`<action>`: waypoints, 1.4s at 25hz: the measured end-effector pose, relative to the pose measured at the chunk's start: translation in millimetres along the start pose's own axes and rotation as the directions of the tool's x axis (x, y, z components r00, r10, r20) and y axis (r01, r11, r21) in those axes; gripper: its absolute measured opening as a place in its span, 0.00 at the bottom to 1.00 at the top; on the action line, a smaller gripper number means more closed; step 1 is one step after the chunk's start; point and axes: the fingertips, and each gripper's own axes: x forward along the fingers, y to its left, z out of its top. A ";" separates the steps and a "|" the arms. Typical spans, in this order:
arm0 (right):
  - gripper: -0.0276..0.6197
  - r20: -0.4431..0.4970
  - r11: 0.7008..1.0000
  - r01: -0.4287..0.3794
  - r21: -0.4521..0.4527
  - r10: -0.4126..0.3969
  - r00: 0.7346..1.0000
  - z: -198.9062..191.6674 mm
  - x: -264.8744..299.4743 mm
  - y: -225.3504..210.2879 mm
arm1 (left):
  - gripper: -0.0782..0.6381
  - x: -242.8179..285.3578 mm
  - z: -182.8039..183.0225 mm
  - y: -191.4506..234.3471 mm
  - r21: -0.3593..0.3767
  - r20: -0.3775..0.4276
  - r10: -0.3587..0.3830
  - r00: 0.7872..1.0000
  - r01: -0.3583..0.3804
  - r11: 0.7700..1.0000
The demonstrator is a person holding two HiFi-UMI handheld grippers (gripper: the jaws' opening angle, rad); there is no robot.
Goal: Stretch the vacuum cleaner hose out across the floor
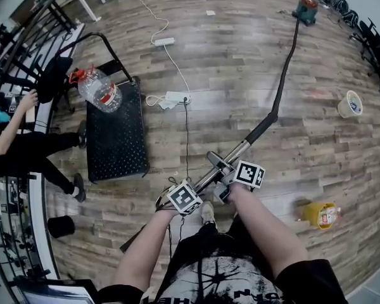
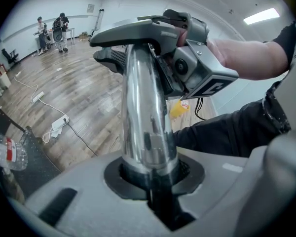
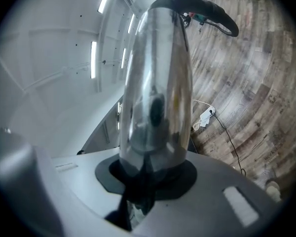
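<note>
The vacuum cleaner (image 1: 306,8) stands far off at the top right. Its black hose (image 1: 285,75) runs down across the wooden floor to a chrome tube (image 1: 231,158) that I hold slanted in front of me. My left gripper (image 1: 177,198) is shut on the tube's lower part, and my right gripper (image 1: 227,185) is shut on it just above. In the left gripper view the chrome tube (image 2: 145,122) rises from my left gripper (image 2: 148,181) to a grey handle (image 2: 138,31), with the right gripper (image 2: 187,68) beside it. In the right gripper view the tube (image 3: 155,83) fills my right gripper (image 3: 145,174).
A black platform cart (image 1: 117,138) carries a big water bottle (image 1: 98,90) at left. Power strips (image 1: 176,97) and white cables lie ahead of me. A yellow container (image 1: 320,214) and a white bucket (image 1: 350,104) sit at right. A seated person (image 1: 25,144) is at far left.
</note>
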 end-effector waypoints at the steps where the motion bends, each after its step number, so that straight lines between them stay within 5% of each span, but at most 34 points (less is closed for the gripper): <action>1: 0.17 -0.011 1.000 -0.006 0.002 0.006 1.000 -4.2 3.9 -2.5 | 0.22 1.3 -4.4 2.7 -0.007 -0.003 0.000 1.000 0.000 1.000; 8: 0.23 -0.091 1.000 -0.010 0.023 0.012 0.996 -22.7 13.3 -30.6 | 0.22 14.8 -23.6 10.8 -0.075 -0.054 0.000 0.999 -0.004 0.997; 14: 0.21 -0.145 0.998 -0.024 0.055 0.031 0.989 -31.3 14.8 -52.3 | 0.22 43.5 -25.9 14.2 -0.098 -0.014 0.026 1.000 -0.027 0.995; 19: 0.21 -0.218 0.994 -0.069 0.090 0.087 0.972 -65.3 19.2 -71.8 | 0.22 70.3 -61.1 14.2 -0.132 -0.043 0.055 0.998 -0.060 0.989; 28: 0.20 -0.278 0.991 -0.086 0.099 0.111 0.954 -125.3 89.7 -186.4 | 0.22 154.0 -145.3 106.0 -0.100 -0.059 0.119 0.991 -0.124 0.987; 35: 0.25 -0.354 0.984 -0.094 0.150 0.142 0.924 -188.3 144.1 -299.2 | 0.22 234.9 -232.2 195.8 -0.028 -0.112 0.279 0.954 -0.284 0.958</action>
